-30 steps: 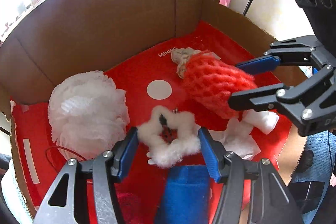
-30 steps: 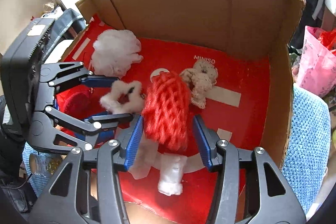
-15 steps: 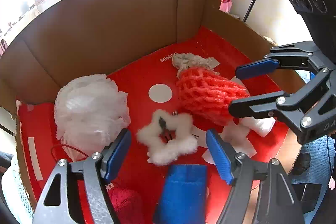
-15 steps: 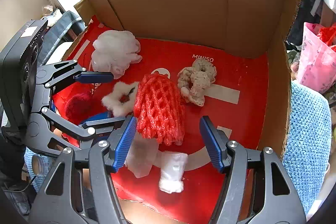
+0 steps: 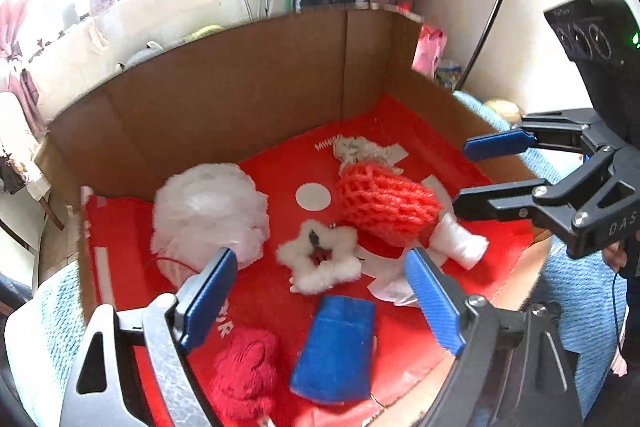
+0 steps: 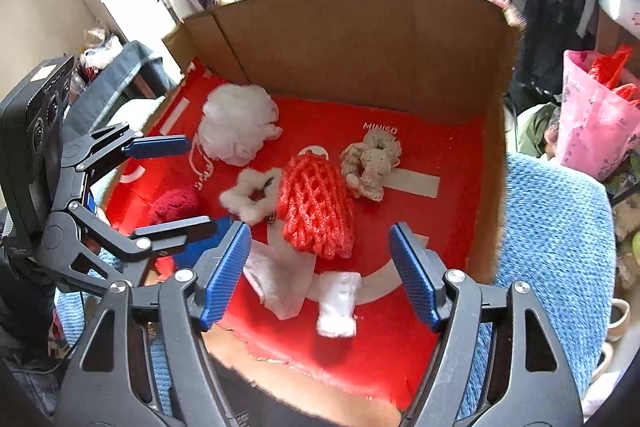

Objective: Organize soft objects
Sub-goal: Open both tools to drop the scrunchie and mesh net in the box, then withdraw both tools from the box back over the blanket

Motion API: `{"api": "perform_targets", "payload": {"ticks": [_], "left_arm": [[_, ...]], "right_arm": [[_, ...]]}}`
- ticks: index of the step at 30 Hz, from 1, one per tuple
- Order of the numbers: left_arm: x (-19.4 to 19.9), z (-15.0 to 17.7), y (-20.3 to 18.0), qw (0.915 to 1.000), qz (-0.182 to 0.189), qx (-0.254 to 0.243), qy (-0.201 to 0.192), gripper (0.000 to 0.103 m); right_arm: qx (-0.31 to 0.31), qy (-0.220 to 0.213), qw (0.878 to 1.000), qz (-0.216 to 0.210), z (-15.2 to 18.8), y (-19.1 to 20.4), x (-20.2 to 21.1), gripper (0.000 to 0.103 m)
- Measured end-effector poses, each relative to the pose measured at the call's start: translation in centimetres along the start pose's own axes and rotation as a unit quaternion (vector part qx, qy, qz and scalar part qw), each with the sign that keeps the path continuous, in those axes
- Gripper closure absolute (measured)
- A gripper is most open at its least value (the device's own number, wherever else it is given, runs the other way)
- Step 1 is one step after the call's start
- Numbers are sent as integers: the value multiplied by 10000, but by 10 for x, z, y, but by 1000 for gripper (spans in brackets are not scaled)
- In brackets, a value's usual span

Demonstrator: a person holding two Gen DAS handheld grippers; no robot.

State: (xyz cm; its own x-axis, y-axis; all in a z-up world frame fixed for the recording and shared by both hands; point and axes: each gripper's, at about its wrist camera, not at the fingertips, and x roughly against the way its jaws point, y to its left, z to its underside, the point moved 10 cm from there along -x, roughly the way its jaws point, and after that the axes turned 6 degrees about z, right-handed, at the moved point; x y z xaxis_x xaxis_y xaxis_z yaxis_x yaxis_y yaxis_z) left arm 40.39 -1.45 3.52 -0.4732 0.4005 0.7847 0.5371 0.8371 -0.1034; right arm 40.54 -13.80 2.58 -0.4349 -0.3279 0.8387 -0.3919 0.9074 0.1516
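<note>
A cardboard box point(image 5: 240, 107) with a red floor holds the soft objects. My left gripper point(image 5: 320, 255) hangs over a white fluffy star scrunchie point(image 5: 322, 259). Its jaws are opening, and no pad touches the scrunchie. My right gripper point(image 6: 319, 228) hovers over a red foam net point(image 6: 316, 205), which lies on the floor. Its jaws are opening too, and both pads stand clear of the net. Each gripper shows in the other's view: the right gripper point(image 5: 462, 177) and the left gripper point(image 6: 196, 183).
Also in the box are a white mesh pouf point(image 5: 208, 215), beige crochet scrunchies point(image 6: 372, 163), a blue cloth point(image 5: 336, 347), a red yarn ball point(image 5: 246, 373) and white foam pieces point(image 6: 338, 303). Tall walls close the back and sides. A blue knitted cover point(image 6: 552, 227) lies outside on the right.
Both grippers opened wider and drew up and back. The right one let go of the red net, which now rests on the floor. The left one spread away from the star scrunchie.
</note>
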Motion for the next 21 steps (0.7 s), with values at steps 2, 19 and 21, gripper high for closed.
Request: {"api": "perform_targets", "payload": {"ticks": [2, 19, 21], "left_arm": [[14, 0, 0, 9999, -4, 57, -155, 12], [146, 61, 3, 9860, -296, 921, -1362, 0], [158, 77, 0, 9824, -364, 1029, -1516, 0]], "right_arm": [[-44, -114, 9999, 29, 0, -1, 13, 26], [-455, -1081, 9906, 700, 49, -14, 122, 10], [-477, -1250, 9880, 767, 60, -11, 135, 10]]}}
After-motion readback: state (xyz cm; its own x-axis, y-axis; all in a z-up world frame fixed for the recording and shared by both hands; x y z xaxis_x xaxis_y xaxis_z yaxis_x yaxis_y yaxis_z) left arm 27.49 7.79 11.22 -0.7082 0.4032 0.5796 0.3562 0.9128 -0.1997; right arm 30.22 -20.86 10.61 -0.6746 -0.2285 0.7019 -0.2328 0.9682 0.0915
